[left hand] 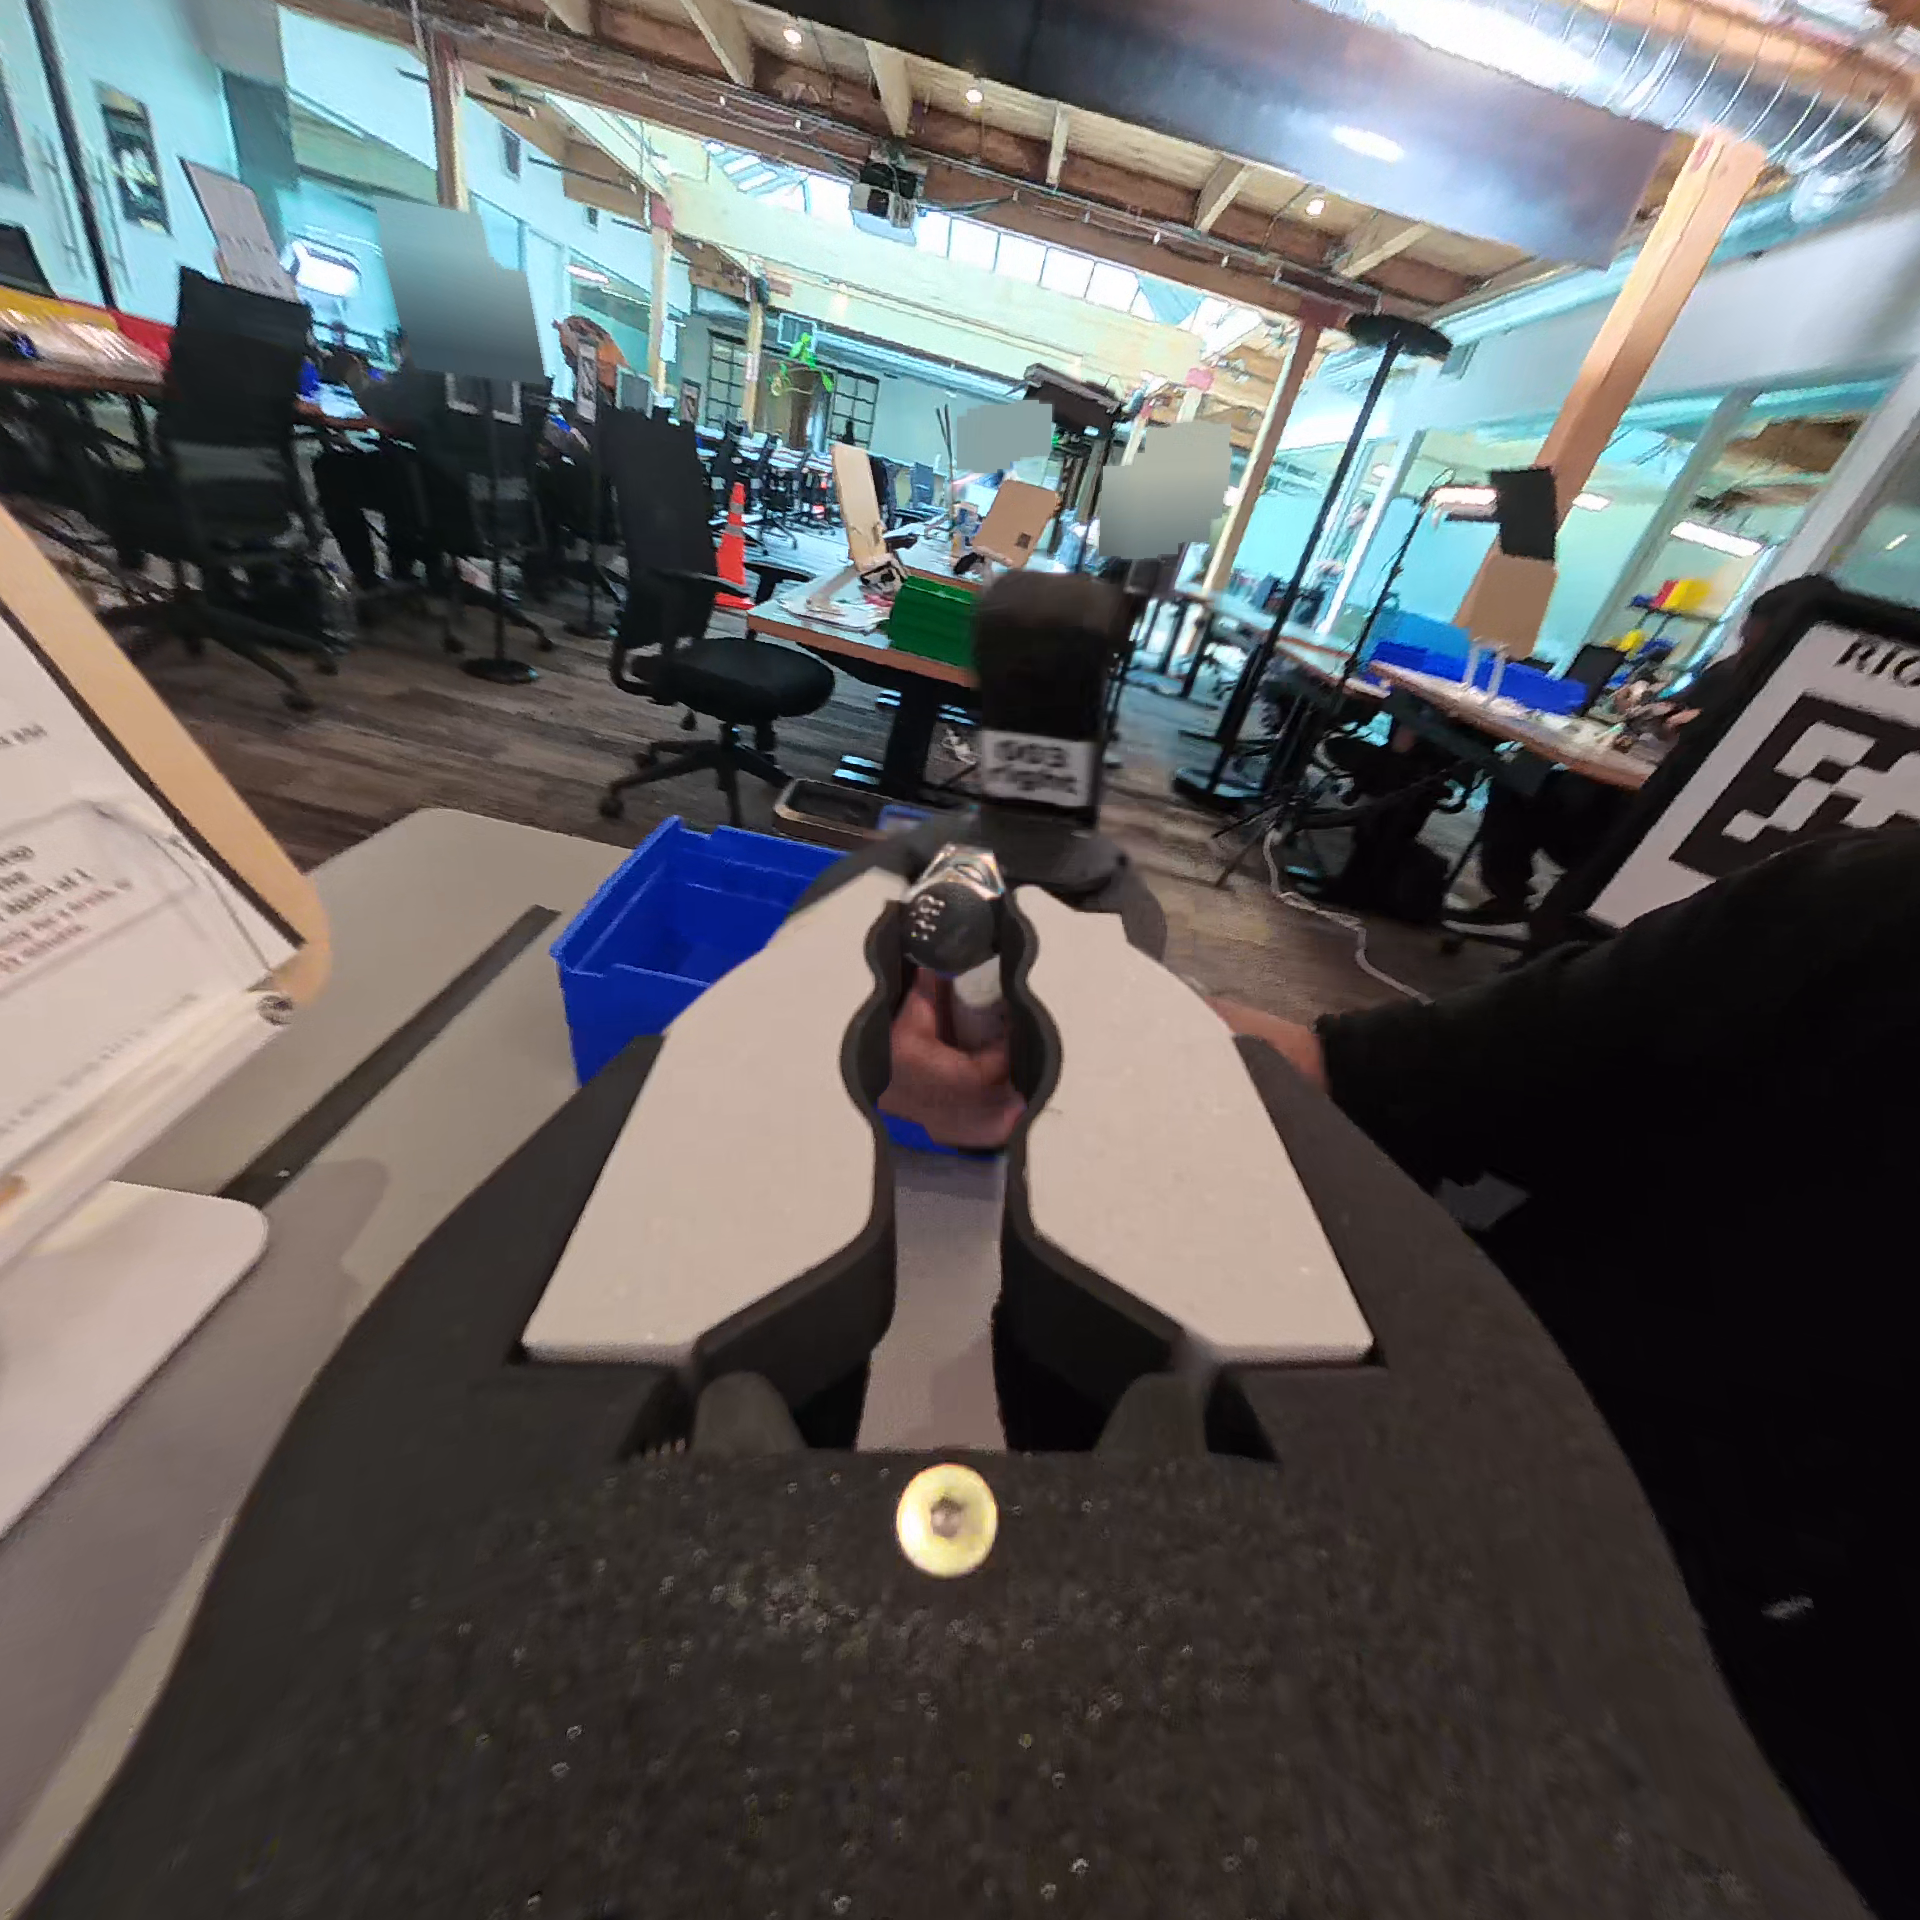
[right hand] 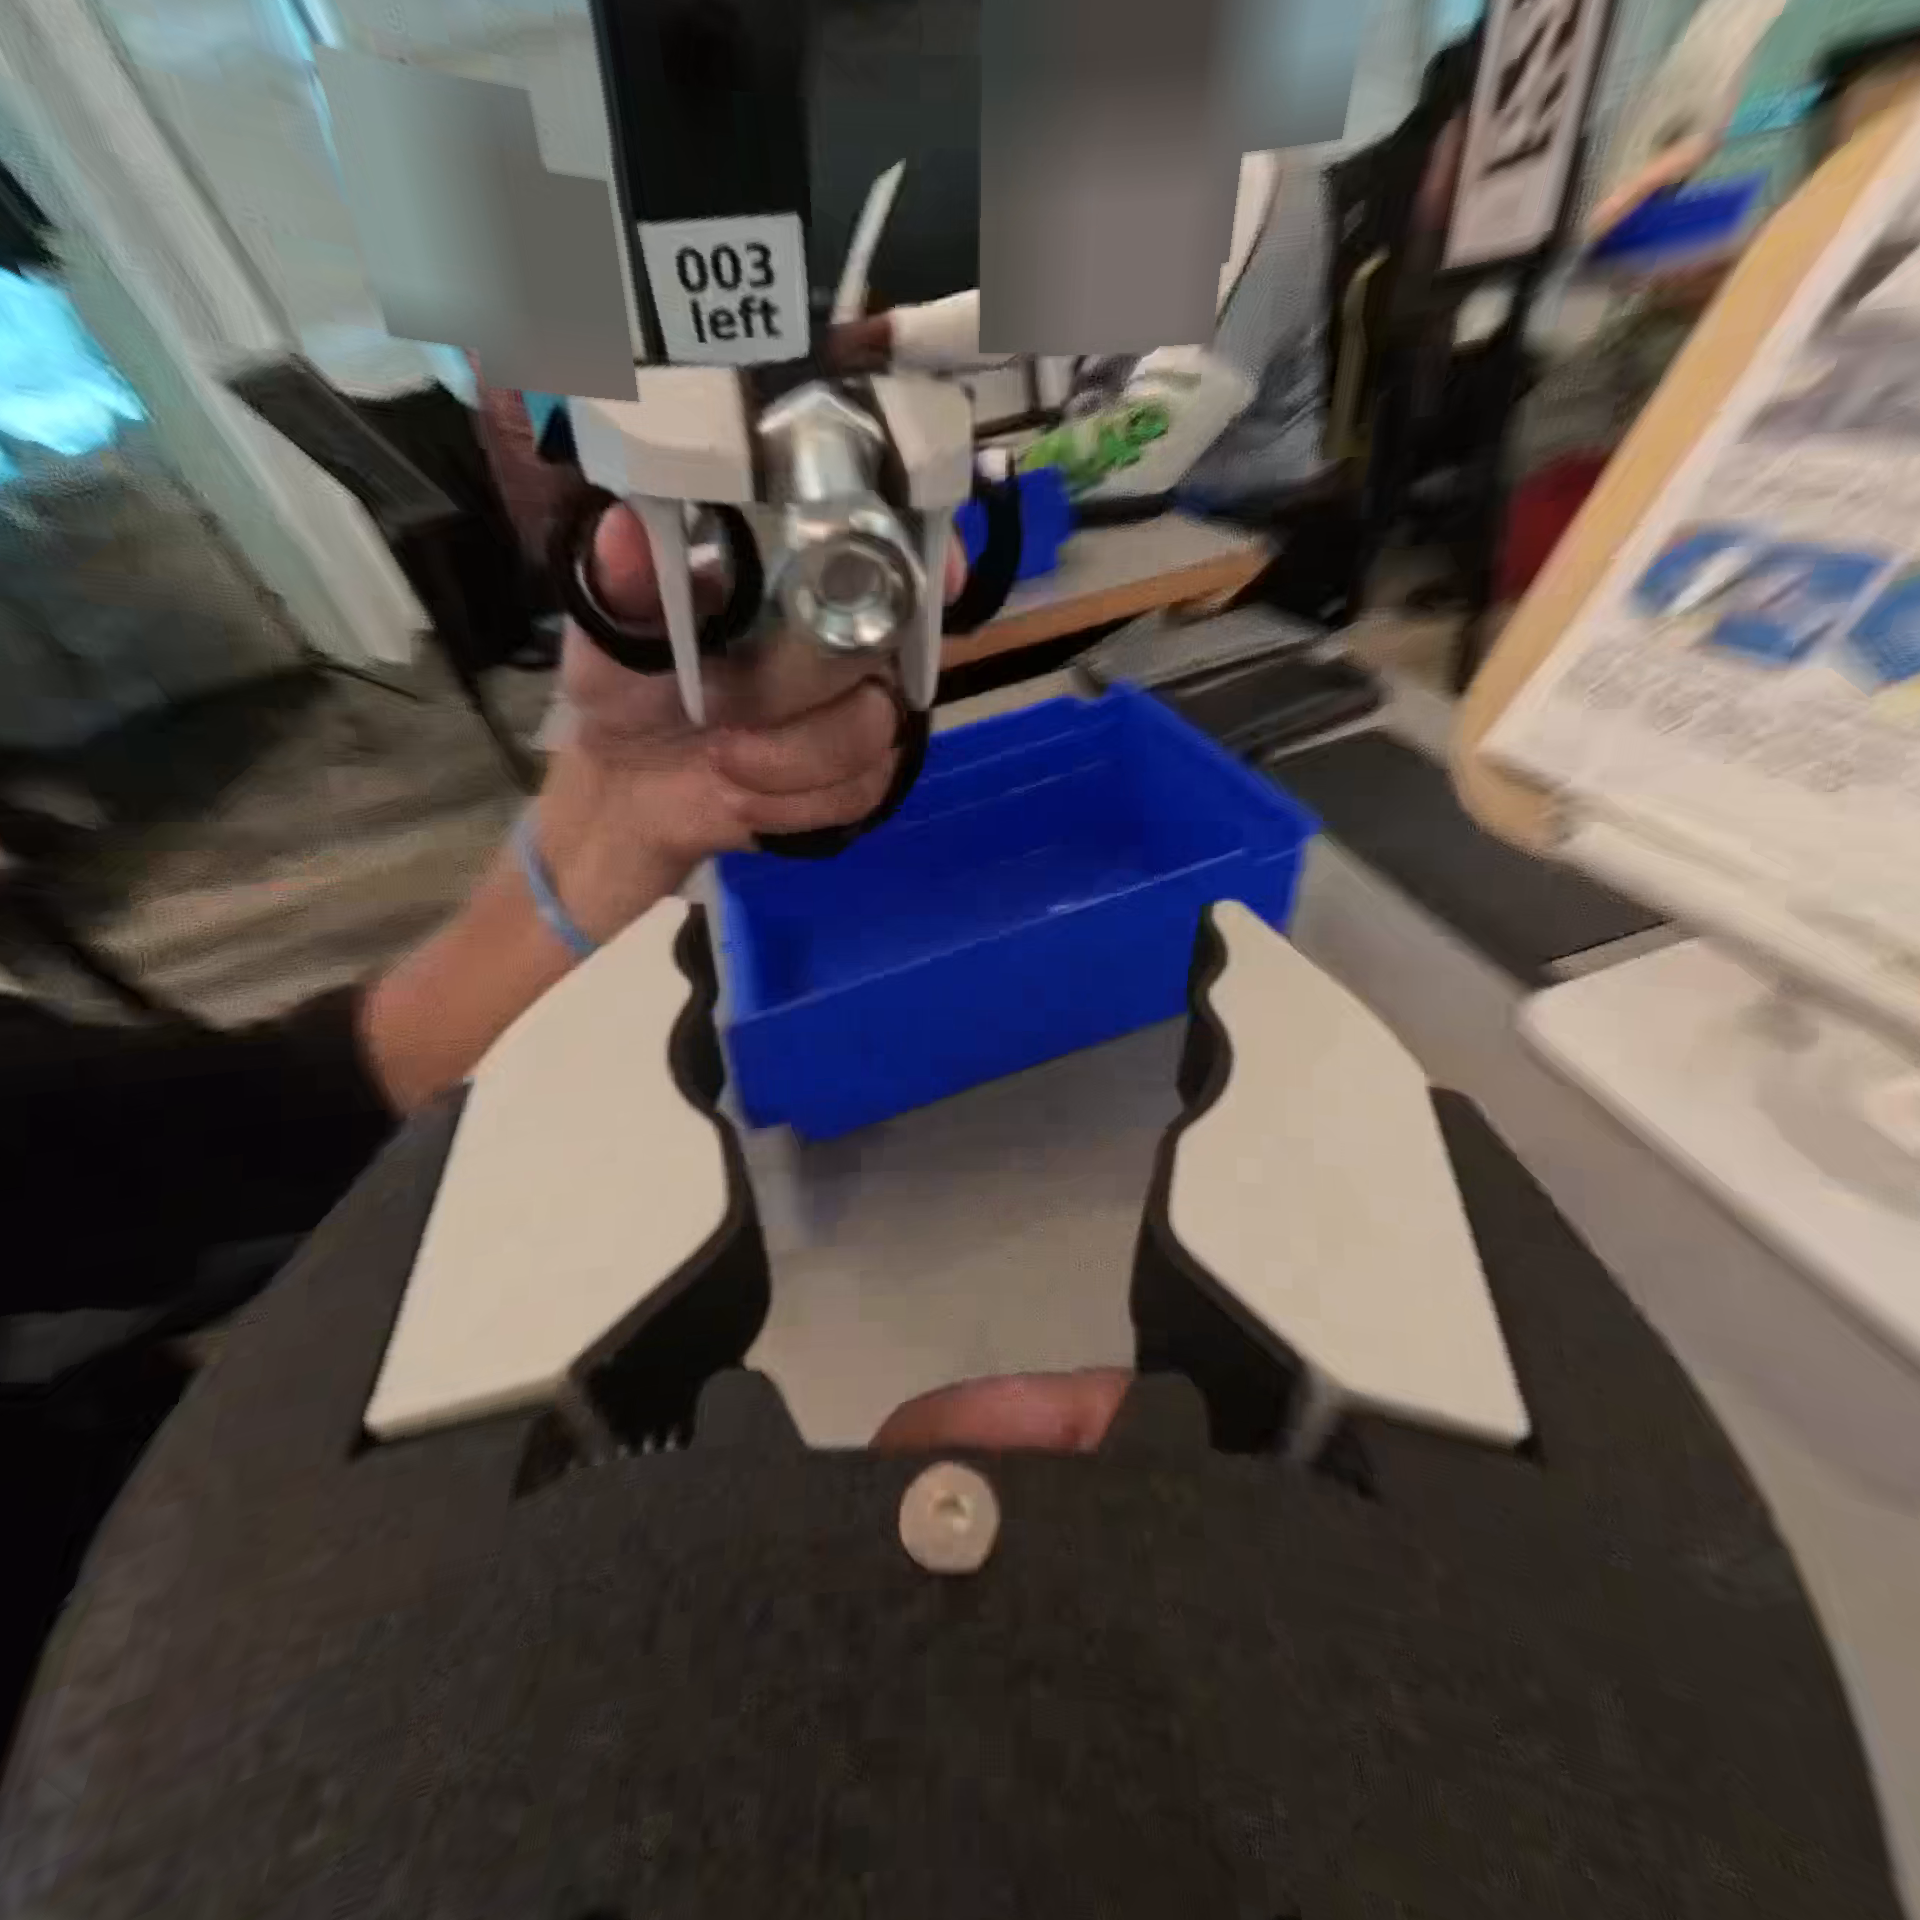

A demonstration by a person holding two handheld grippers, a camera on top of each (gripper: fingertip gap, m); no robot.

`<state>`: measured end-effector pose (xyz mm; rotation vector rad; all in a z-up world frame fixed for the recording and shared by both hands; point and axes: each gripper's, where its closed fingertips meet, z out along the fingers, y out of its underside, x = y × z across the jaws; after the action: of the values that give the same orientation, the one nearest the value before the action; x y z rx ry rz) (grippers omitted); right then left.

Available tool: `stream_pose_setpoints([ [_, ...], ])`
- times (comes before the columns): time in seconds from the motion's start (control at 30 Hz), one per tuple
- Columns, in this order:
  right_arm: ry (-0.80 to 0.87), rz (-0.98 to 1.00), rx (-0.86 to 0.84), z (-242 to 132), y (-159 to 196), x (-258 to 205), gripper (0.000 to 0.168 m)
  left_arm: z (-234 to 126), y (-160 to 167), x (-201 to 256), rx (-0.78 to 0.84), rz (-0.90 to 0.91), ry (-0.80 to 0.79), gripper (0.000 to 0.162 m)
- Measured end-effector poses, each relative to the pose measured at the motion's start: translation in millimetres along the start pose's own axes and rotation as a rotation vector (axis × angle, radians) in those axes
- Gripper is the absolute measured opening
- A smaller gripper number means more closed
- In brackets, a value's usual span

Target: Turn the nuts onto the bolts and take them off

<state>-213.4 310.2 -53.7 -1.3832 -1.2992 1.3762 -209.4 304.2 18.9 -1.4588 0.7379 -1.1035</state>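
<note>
My left gripper [left hand: 951, 899] is shut on a silver bolt [left hand: 935, 925] and holds it in the air above the table. In the right wrist view the bolt [right hand: 821, 457] sits between the left gripper's white fingers [right hand: 665, 447]. Its shank points toward the camera, with a hex nut [right hand: 852, 592] on the near end. My right gripper [right hand: 961, 977] is open and empty. It is below the nut and well short of it, not touching it.
An open blue bin [right hand: 997, 935] stands on the grey table [right hand: 935, 1247], under and beyond the bolt; it also shows in the left wrist view [left hand: 665, 935]. A board with a printed sheet [left hand: 94, 914] stands beside it. The person's black sleeve [left hand: 1662, 1091] crosses the right side.
</note>
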Motion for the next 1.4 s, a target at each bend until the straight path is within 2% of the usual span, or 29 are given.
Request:
stream_pose_setpoints([
  [0.03, -0.107, 0.171, -0.034, 5, 8, -6, 0.092, 0, 0, -1, -0.004, 0.036, -0.024, 0.016],
  [0.07, -0.167, 0.328, -0.077, 9, 15, -7, 0.089, -1, -1, -2, -0.008, 0.071, -0.05, 0.017],
  [0.13, -0.334, 0.502, -0.082, 11, 16, -18, 0.094, -2, 0, -1, -0.022, 0.123, -0.065, 0.016],
  [0.2, -0.4, 0.625, -0.034, 10, 12, -18, 0.093, -3, -1, -1, -0.028, 0.162, -0.082, 0.017],
  [0.33, -0.554, 0.863, 0.143, -5, -17, -13, 0.083, -4, 5, -5, -0.077, 0.234, -0.128, 0.017],
  [0.47, -0.634, 0.997, 0.228, -21, -30, -4, 0.058, 0, 14, -6, -0.128, 0.285, -0.148, 0.017],
  [0.77, -0.65, 0.972, 0.212, -23, -34, -9, 0.053, 5, 21, -8, -0.168, 0.297, -0.16, 0.017],
  [0.9, -0.653, 0.971, 0.225, -24, -34, -8, 0.04, 5, 22, -10, -0.175, 0.301, -0.168, 0.017],
  [0.97, -0.66, 0.969, 0.235, -26, -34, -6, 0.018, 6, 24, -11, -0.187, 0.302, -0.17, 0.016],
  [1.1, -0.666, 0.96, 0.229, -26, -34, -5, 0.017, 7, 24, -11, -0.184, 0.305, -0.171, 0.017],
  [1.23, -0.563, 0.71, 0.226, -27, -34, -7, 0.017, 6, 22, -9, -0.17, 0.262, -0.145, 0.017],
  [1.4, -0.282, 0.183, 0.228, -25, -39, -7, 0.017, 5, 17, -6, -0.107, 0.083, -0.058, 0.016],
])
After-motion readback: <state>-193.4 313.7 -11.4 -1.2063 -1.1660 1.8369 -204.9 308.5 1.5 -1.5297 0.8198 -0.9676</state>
